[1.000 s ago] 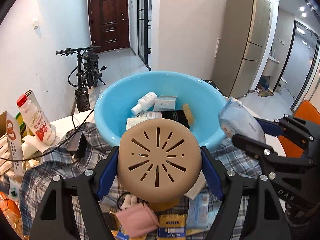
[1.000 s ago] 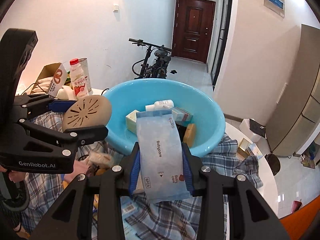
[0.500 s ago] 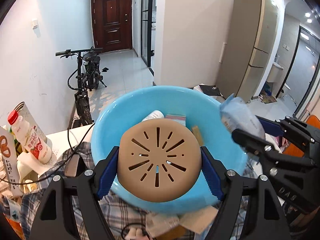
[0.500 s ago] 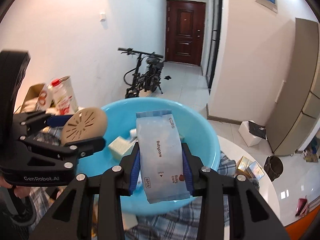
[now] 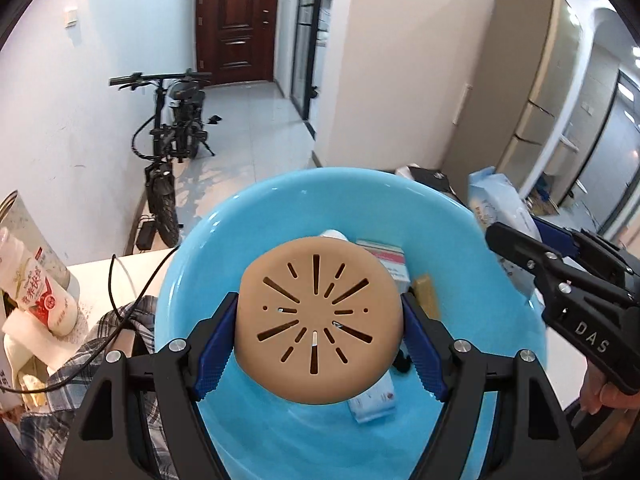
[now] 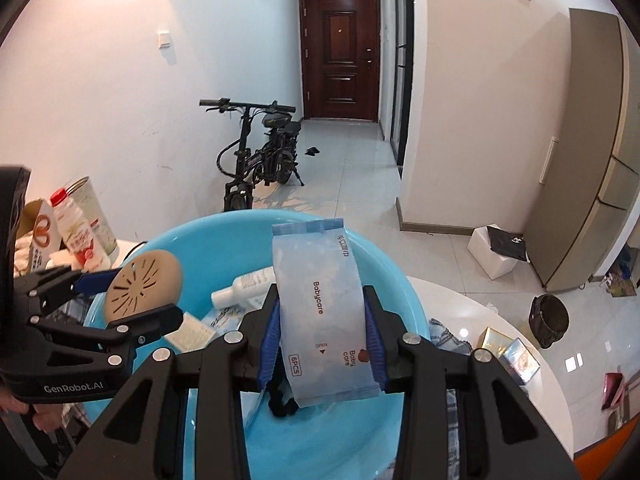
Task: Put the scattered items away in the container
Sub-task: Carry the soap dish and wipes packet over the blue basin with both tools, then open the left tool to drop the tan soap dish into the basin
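**Now: two items held over the blue basin**

Ahead in the left wrist view, the left gripper (image 5: pixel 318 320) is clamped on a tan slotted disc (image 5: pixel 318 322), held above the blue basin (image 5: pixel 192 280). The basin's rim curves close on both sides; a plaid cloth (image 5: pixel 120 328) and a milk bottle (image 5: pixel 38 296) are seen left of it.

In the right wrist view, the right gripper (image 6: pixel 322 340) is closed on an upright Babycare wipes pack (image 6: pixel 320 304) over the basin's interior, where a white bottle (image 6: pixel 244 286) lies. Beyond are a tiled floor (image 6: pixel 352 168) and a bicycle (image 6: pixel 256 160).
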`<state>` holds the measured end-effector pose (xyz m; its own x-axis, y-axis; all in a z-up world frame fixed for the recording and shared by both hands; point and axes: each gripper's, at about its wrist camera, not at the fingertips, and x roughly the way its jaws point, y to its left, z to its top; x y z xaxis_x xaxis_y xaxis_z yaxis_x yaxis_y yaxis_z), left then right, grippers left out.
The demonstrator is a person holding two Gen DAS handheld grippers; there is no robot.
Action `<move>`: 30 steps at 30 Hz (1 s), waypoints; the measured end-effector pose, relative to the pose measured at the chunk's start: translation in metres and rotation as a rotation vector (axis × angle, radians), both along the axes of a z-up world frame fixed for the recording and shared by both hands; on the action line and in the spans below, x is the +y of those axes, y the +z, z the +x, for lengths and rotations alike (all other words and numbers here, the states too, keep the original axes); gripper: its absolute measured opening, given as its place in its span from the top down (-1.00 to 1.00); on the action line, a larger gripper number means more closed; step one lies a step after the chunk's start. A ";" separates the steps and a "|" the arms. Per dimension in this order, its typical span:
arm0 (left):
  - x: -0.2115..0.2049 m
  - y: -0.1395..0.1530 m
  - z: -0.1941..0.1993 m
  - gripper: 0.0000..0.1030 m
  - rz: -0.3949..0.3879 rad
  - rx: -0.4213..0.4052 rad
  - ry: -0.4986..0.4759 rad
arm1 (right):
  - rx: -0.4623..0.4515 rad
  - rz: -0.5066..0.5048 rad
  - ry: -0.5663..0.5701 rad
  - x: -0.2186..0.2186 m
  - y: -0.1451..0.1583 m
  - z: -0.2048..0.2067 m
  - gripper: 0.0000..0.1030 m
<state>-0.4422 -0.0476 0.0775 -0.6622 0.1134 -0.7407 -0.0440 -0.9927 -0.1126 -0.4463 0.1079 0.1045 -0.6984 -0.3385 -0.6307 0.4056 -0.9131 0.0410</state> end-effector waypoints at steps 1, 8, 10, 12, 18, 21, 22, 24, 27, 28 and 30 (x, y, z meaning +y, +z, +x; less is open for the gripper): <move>-0.002 -0.002 0.000 -0.54 0.012 0.003 -0.004 | -0.004 -0.013 0.003 0.001 -0.002 -0.001 0.29; -0.003 0.003 -0.004 -0.54 0.005 0.042 -0.019 | 0.003 0.025 0.004 -0.005 -0.010 -0.009 0.29; -0.002 0.001 -0.006 -0.55 -0.035 0.044 -0.003 | -0.010 0.017 0.008 -0.003 -0.012 -0.011 0.29; -0.003 -0.002 -0.009 -0.55 -0.048 0.038 0.012 | -0.015 0.018 -0.003 0.000 -0.014 -0.012 0.29; -0.006 -0.004 -0.010 -0.55 -0.015 0.031 0.017 | -0.032 -0.027 0.019 0.007 -0.009 -0.014 0.29; -0.004 -0.004 -0.011 -0.55 -0.020 0.033 0.014 | -0.021 -0.026 0.028 0.005 -0.006 -0.010 0.29; -0.003 -0.004 -0.012 -0.55 -0.017 0.031 0.010 | -0.018 -0.026 0.030 0.004 -0.005 -0.009 0.29; -0.003 -0.005 -0.012 -0.55 -0.012 0.029 0.007 | -0.016 -0.024 0.031 0.004 -0.004 -0.009 0.29; -0.005 -0.005 -0.013 -0.55 -0.013 0.028 0.006 | -0.022 -0.020 0.028 0.004 -0.006 -0.010 0.29; -0.005 -0.006 -0.013 -0.55 -0.011 0.028 0.008 | -0.024 -0.017 0.026 0.004 -0.006 -0.011 0.29; -0.004 -0.006 -0.014 -0.55 -0.006 0.026 0.011 | -0.025 -0.009 0.024 0.003 -0.007 -0.011 0.29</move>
